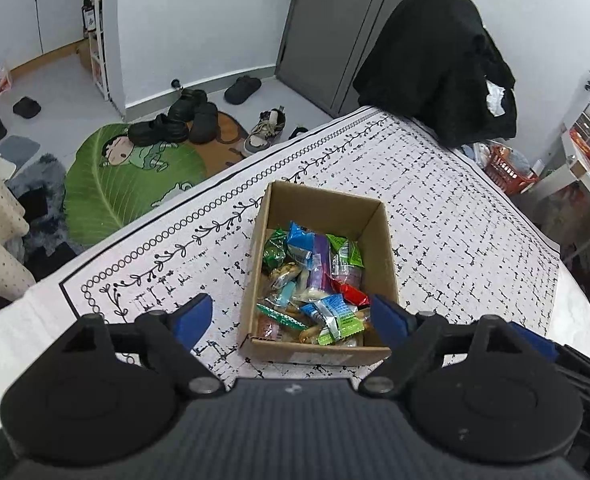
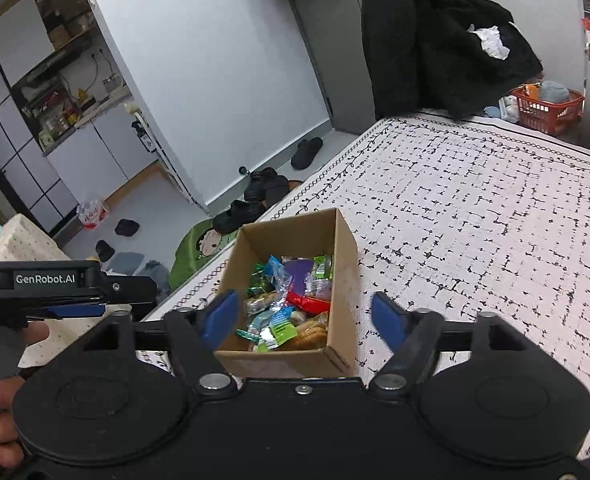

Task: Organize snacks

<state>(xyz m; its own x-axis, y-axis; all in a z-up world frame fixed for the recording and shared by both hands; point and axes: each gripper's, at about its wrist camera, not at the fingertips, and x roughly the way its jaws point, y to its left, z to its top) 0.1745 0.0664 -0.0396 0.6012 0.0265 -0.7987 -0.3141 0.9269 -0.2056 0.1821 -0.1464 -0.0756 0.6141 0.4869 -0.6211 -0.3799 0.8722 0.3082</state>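
1. I see the table [image 1: 475, 216] under a white cloth printed with black dashes and a vine border; it fills most of both wrist views.
2. I note a black coat [image 1: 435, 64] draped over a chair at the far end of the table. A white scrap shows on the coat's right side.
3. On the floor to the left of the table lies a green leaf-shaped mat [image 1: 107, 184], with several dark shoes [image 1: 175, 120] sitting at its far edge.
4. A red basket [image 2: 547, 110] sits past the far right corner of the table.
5. The cardboard box [image 1: 383, 256] stands open on the table, near its left edge and just ahead of both tools. Its flaps are folded away and its walls are upright.
6. The snacks [image 1: 315, 284] lie loose inside the box, covering the near part of its floor. I can pick out blue, green, purple and red wrappers plus some clear packs of biscuits.
7. My left gripper [image 1: 291, 312] hovers above the near end of the box. Its blue fingers [image 1: 197, 314] are spread wide, released, and grasp nothing.
8. My right gripper [image 2: 305, 318] hovers at the near end of the box, fingers likewise spread apart and holding nothing. The left finger overlaps the box's left wall in view; I cannot tell whether it touches.
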